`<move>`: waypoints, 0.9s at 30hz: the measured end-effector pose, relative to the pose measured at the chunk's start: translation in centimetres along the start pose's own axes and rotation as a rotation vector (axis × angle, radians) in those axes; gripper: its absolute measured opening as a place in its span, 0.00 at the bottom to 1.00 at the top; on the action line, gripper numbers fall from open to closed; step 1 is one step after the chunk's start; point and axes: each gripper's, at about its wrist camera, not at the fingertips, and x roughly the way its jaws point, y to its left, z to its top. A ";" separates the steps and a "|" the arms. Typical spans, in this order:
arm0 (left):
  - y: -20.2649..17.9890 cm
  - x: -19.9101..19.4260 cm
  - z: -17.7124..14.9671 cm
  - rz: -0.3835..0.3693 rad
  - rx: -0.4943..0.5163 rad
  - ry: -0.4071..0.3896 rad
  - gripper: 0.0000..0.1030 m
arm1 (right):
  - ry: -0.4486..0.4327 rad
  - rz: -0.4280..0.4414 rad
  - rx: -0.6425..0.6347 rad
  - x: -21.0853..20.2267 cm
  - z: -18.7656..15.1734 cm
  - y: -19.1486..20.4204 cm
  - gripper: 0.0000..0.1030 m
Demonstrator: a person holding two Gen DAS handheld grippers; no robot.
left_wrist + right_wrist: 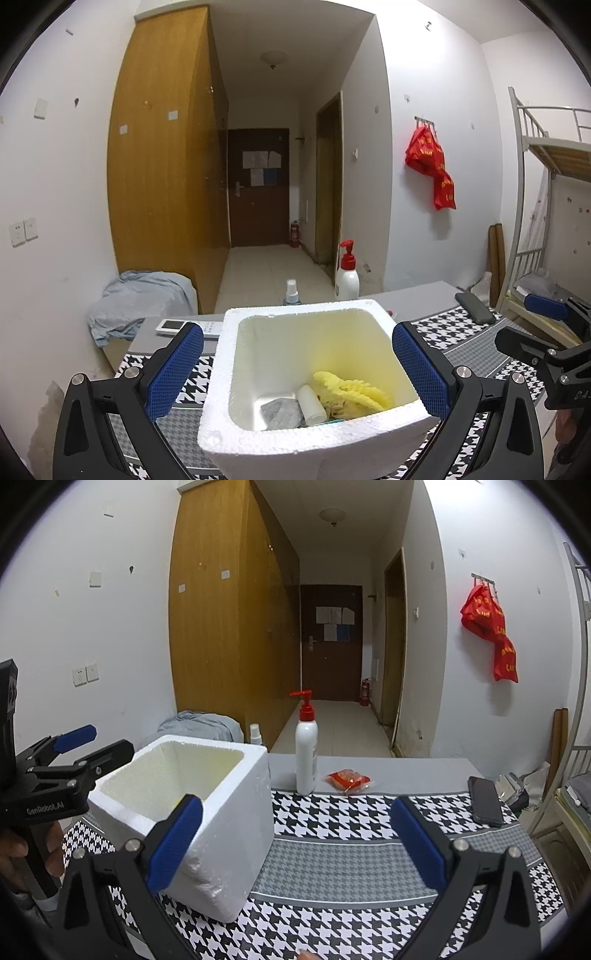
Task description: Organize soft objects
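Left tongs (299, 373): spread wide, holding nothing; the 2 blue pads stand either side of the foam box without touching it.
Right tongs (295, 845): spread wide and holding nothing, above the checked cloth just right of the foam box; their left pad overlaps the box's near right corner in view, contact cannot be told.
Foam box (295, 446): white, lidless, upright on the table, directly ahead of and between the left tongs' pads, to the left of the right tongs.
Yellow ruffled item (351, 387): inside the box at the bottom, toward the left tongs' right pad.
White roll (312, 404): inside the box, leaning against the yellow item's left side.
Grey cloth (282, 413): inside the box, left of the white roll and touching it.
Table cloth (340, 860): black-and-white houndstooth with grey bands, under both tongs.
Lotion bottle (306, 749): white with a red pump, upright, beyond the right tongs near the table's far edge.
Red packet (349, 780): flat on the table just right of the bottle.
Phone (484, 801): dark, lying far right of the right tongs.
Spray bottle (291, 291): small, behind the box.
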 end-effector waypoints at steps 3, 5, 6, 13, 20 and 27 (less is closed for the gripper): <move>-0.3 -1.0 0.3 0.019 -0.001 -0.019 0.99 | -0.009 0.004 0.005 -0.5 0.2 -0.3 1.00; -0.6 -1.5 0.3 0.036 0.005 -0.022 0.99 | -0.018 0.007 0.005 -0.9 0.3 -0.4 1.00; -0.8 -1.7 0.4 0.046 0.006 -0.025 0.99 | -0.024 0.009 0.006 -1.2 0.4 -0.4 1.00; -2.2 -4.5 0.4 0.072 0.017 -0.062 0.99 | -0.063 0.020 -0.009 -3.4 0.5 -0.5 1.00; -3.3 -6.9 0.5 0.082 0.022 -0.096 0.99 | -0.105 0.030 -0.013 -6.2 0.4 -0.8 1.00; -4.4 -8.7 0.5 0.094 0.029 -0.120 0.99 | -0.135 0.037 -0.018 -8.1 0.0 -0.9 1.00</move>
